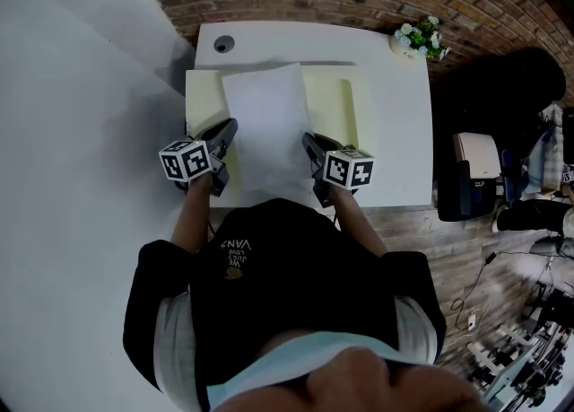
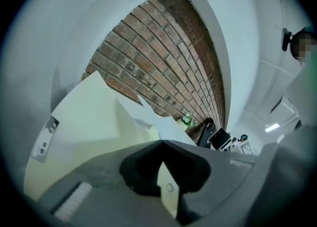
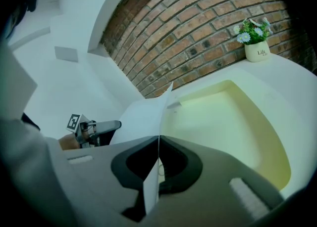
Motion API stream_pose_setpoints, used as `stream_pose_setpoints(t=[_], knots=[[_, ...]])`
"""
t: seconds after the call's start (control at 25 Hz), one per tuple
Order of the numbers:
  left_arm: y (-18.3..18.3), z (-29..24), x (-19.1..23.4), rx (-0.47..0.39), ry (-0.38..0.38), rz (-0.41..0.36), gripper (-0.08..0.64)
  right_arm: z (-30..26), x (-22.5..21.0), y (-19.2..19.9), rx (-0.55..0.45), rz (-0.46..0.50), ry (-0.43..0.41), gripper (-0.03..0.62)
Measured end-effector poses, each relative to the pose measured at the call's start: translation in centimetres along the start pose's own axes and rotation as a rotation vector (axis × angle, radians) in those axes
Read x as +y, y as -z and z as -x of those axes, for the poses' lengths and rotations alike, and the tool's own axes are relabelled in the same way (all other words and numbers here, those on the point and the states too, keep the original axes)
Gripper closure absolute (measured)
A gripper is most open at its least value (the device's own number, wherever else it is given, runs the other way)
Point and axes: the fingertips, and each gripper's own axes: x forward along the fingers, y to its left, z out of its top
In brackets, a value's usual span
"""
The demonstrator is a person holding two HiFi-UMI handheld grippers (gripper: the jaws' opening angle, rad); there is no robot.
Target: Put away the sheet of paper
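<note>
Pinching sheet of paper [image 1: 267, 118] in closed right gripper [image 1: 310, 140], left gripper [image 1: 230, 126] clamping folder [image 1: 334, 96]

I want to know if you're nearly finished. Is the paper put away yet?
Not yet. Done: the yellow folder lies open on the white table. In hand: the sheet of paper is over the folder, pinched at its sides by the left gripper and the right gripper. Left: lay it inside, let go, and probably close the folder.
</note>
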Motion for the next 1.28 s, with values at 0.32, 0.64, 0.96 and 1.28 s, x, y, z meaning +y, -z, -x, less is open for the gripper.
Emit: stream_pose_setpoints(t=[0.32,0.64,0.96,1.28], knots=[[0.4,-0.5,0.8,0.025,-0.005,0.002,0.559,-0.3,-0.1,0.1,0.027,-0.001,0.008,0.589],[1.0,-0.6,2.0,0.050,-0.017,0.011,0.560,-0.6,-0.3,0.1,0.040,0.007,0.034,0.546],[1.4,-0.4,3.2,0.062,-0.032,0.026,0.560,0.1,-1.2,-0.9,0.016,-0.002,0.078,0.531],[1.6,-0.6,4.4,0.059,-0.048,0.051,0.560,0.3,-1.3,-1.2,-0.001,-0.006,0.084,0.531]])
